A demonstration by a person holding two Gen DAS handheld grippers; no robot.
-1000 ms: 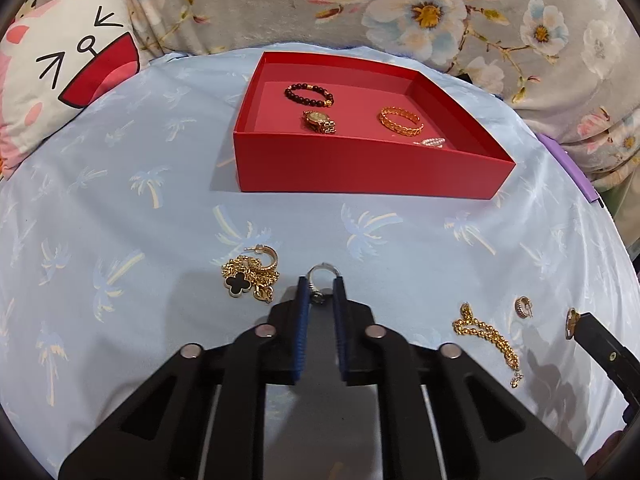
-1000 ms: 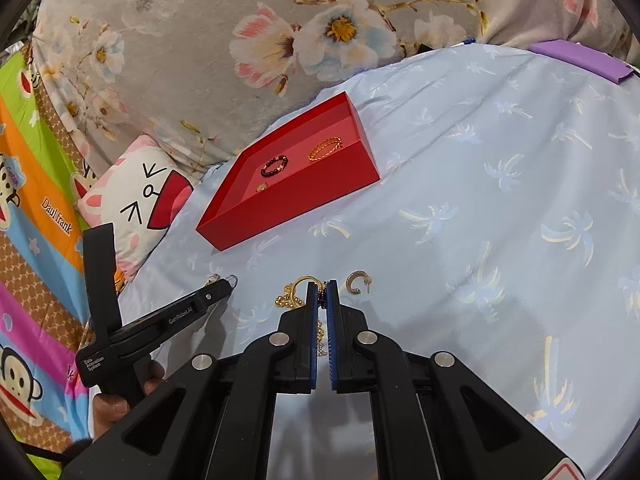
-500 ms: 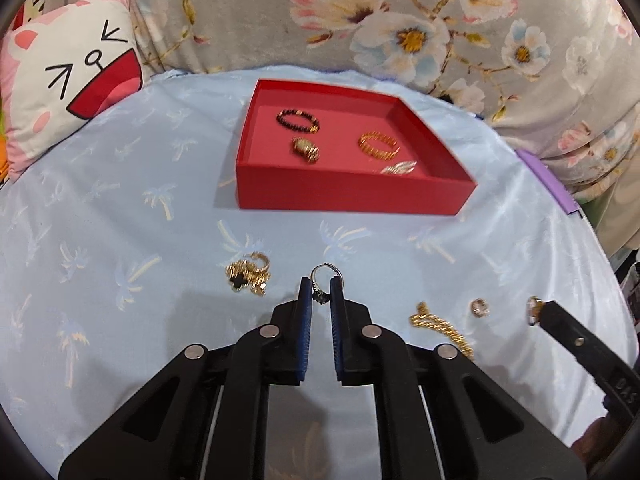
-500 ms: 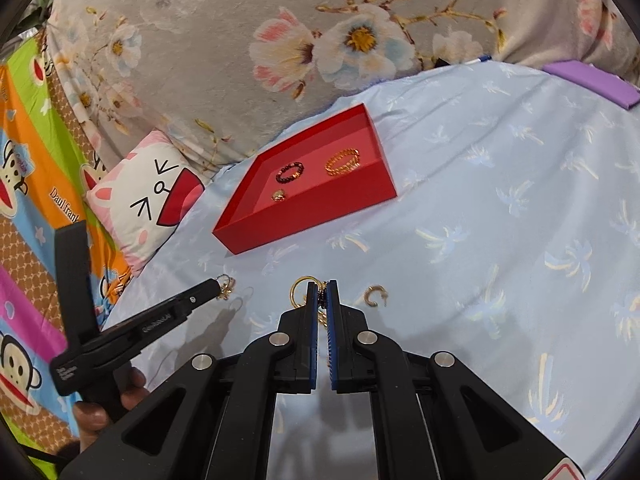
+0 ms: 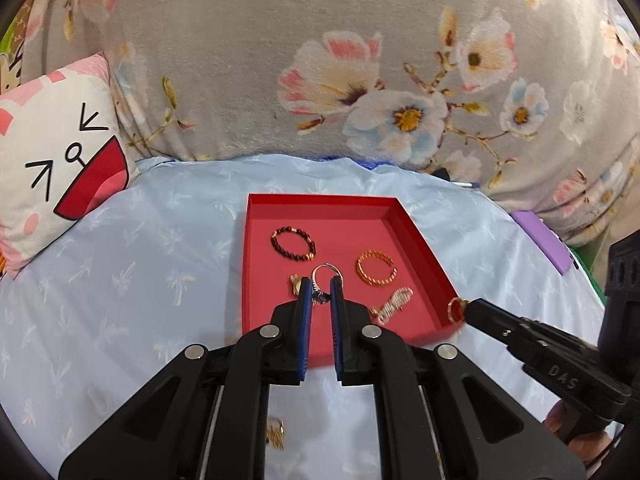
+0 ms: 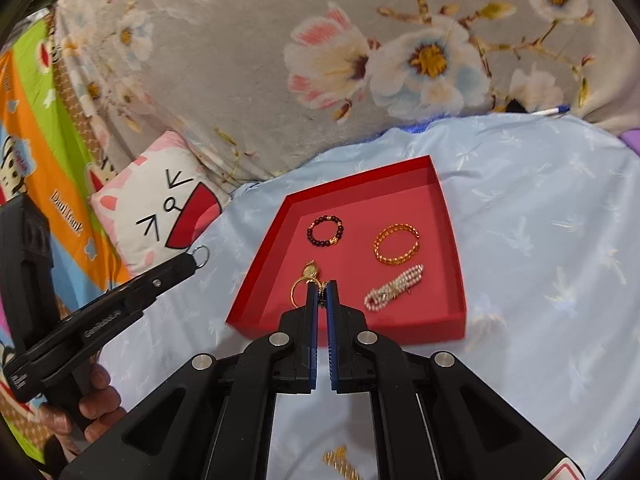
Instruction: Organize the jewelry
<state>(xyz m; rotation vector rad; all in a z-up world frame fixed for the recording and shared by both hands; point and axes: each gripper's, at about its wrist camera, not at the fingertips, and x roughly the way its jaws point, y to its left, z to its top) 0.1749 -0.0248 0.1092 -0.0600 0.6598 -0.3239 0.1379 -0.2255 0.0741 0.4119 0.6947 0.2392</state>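
A red tray (image 5: 420, 240) sits on the pale blue palm-print sheet (image 5: 140, 260), just right of centre in the left wrist view. Inside it lie a dark beaded bracelet (image 5: 293, 243) toward the back, a gold chain bangle (image 5: 376, 267) to its right, a pearl strand (image 5: 394, 300) bunched near the front right, and a small gold piece (image 5: 295, 283) close to the left fingertip.

The left gripper (image 5: 320, 290) comes up from the bottom of that frame, angled downward over the tray's front half, its blue pads pinching a silver ring (image 5: 325, 274) by its stone end, so the hoop stands up above the tips. The right gripper (image 5: 464, 310) enters from the lower right, its tip at the tray's front right corner, carrying a gold hoop earring (image 5: 455, 309).

In the right wrist view its pads (image 6: 312, 300) are pressed almost together on that gold earring, whose hoop hangs out to the left over the tray floor. A hand (image 6: 94, 396) at lower left grips the left gripper's handle. More gold chain (image 6: 340, 462) lies on the sheet at the bottom edge.
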